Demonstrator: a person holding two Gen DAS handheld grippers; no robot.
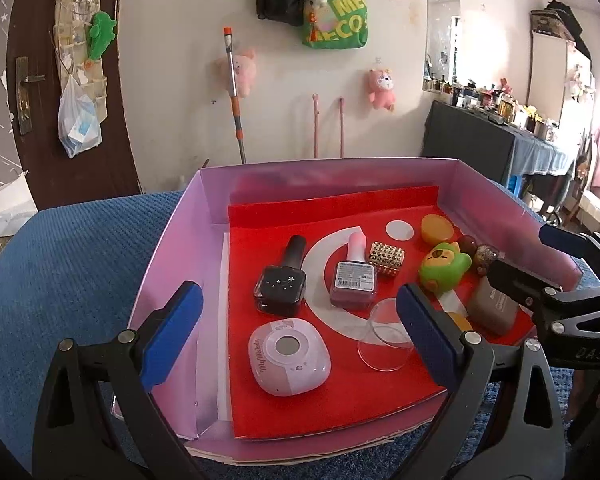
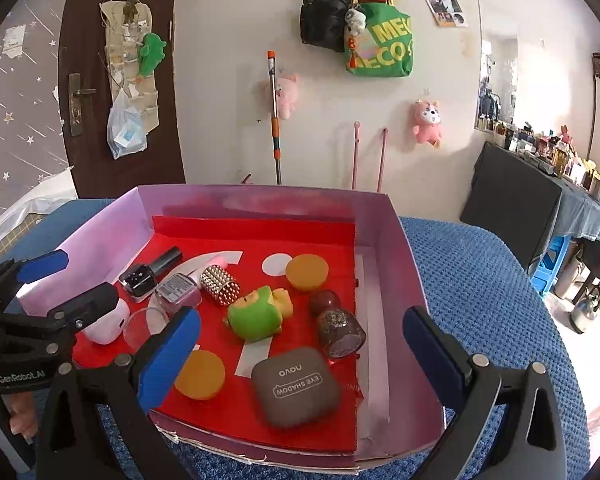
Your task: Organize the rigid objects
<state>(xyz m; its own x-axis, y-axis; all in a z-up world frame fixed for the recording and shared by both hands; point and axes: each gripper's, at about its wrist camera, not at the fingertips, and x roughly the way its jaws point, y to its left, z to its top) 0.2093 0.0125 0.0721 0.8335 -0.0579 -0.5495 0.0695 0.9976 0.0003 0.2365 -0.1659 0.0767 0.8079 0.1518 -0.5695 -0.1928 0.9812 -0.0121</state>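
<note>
Many trinkets (image 2: pixel 256 316) (cosmetics mostly) inside box (image 2: pixel 384 216)

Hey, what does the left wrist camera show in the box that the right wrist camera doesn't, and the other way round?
Only the left wrist view shows the top face of the white and pink case, with its round centre and script lettering; the right wrist view catches just its side, behind the left tool.

Only the right wrist view shows the grey eye shadow case unblocked with its lettering, and the whole near orange disc.

Both show the pink box, the green toy, the two nail polish bottles and the studded gold piece.
</note>
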